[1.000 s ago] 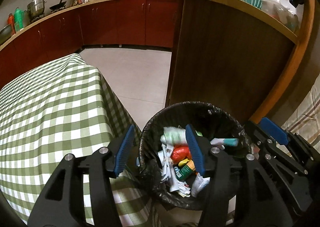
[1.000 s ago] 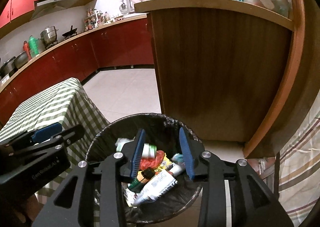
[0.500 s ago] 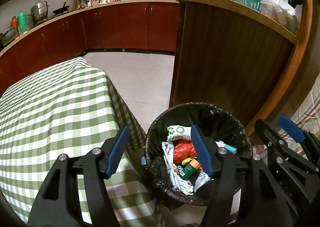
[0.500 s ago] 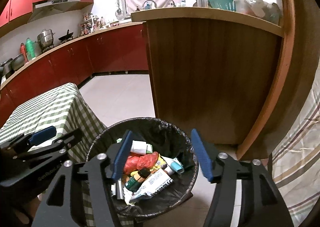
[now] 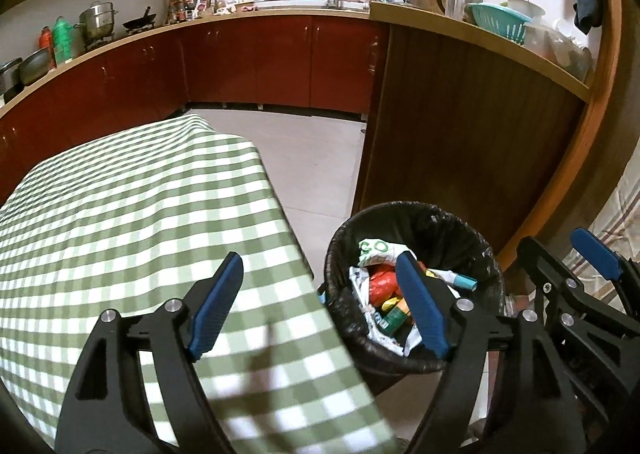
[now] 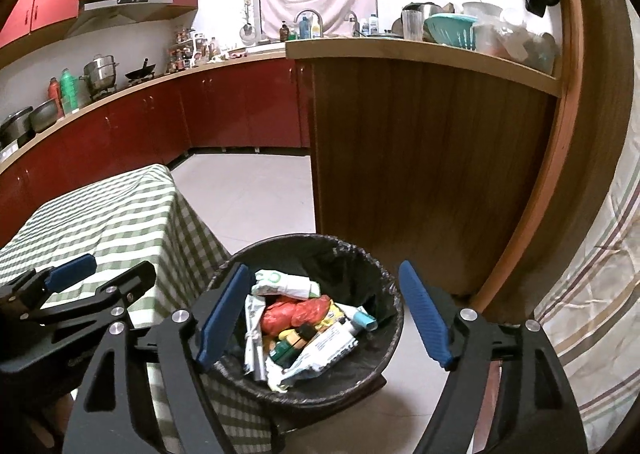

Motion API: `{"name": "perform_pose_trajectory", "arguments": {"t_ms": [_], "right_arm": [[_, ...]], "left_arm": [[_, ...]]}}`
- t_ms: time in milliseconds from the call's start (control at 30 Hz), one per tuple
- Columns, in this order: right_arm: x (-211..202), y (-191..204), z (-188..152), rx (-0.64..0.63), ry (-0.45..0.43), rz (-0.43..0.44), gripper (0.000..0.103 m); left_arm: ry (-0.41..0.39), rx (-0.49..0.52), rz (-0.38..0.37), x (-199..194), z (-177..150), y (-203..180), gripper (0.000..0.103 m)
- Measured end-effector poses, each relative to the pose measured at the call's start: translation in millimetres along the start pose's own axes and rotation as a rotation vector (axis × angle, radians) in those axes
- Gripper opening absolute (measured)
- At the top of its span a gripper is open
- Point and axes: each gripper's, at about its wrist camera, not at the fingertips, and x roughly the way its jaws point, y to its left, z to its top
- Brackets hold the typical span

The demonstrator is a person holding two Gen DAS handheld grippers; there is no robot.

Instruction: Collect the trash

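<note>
Trash (image 6: 298,328) in the bin (image 6: 386,350): we see a white wrapper with green print on top, a red crumpled bag under it, a white tube with a teal cap to the right, a small dark bottle with an orange band, and white printed packaging. All of it lies loose in a heap inside the black liner. The bin stands on the tiled floor (image 6: 248,190), just beside the desk (image 5: 120,214) with its green-checked cloth, and near the wooden end panel (image 6: 420,174) of the counter.

Right gripper (image 6: 324,318): we hold it above the bin, blue fingers (image 6: 426,314) spread wide and opening; nothing between them, the trash well below. Its left finger overlaps the bin's near-left rim in view.

Left gripper (image 5: 320,308): fingers (image 5: 218,306) likewise spread and opening, empty. One finger sits over the desk cloth, the other over the bin's contents in its view.

Hard to make out: labels on the packaging are too small to read; the lower items are buried under the top ones. The bin's base is cut off behind the right gripper body. The cloth near the left gripper is blurred.
</note>
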Motion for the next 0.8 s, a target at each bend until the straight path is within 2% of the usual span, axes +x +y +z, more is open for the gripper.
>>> {"name": "perform_pose_trajectory", "arguments": {"t_ms": [567, 800], "right_arm": [[-56, 35, -16, -0.054, -0.051, -0.017, 0.081], [-74, 40, -22, -0.055, -0.07, -0.019, 0.081]], "left_arm": [[-0.069, -0.056, 0.02, -74, -28, 49, 0.086], [-0.092, -0.051, 0.019, -96, -37, 54, 0.087]]}}
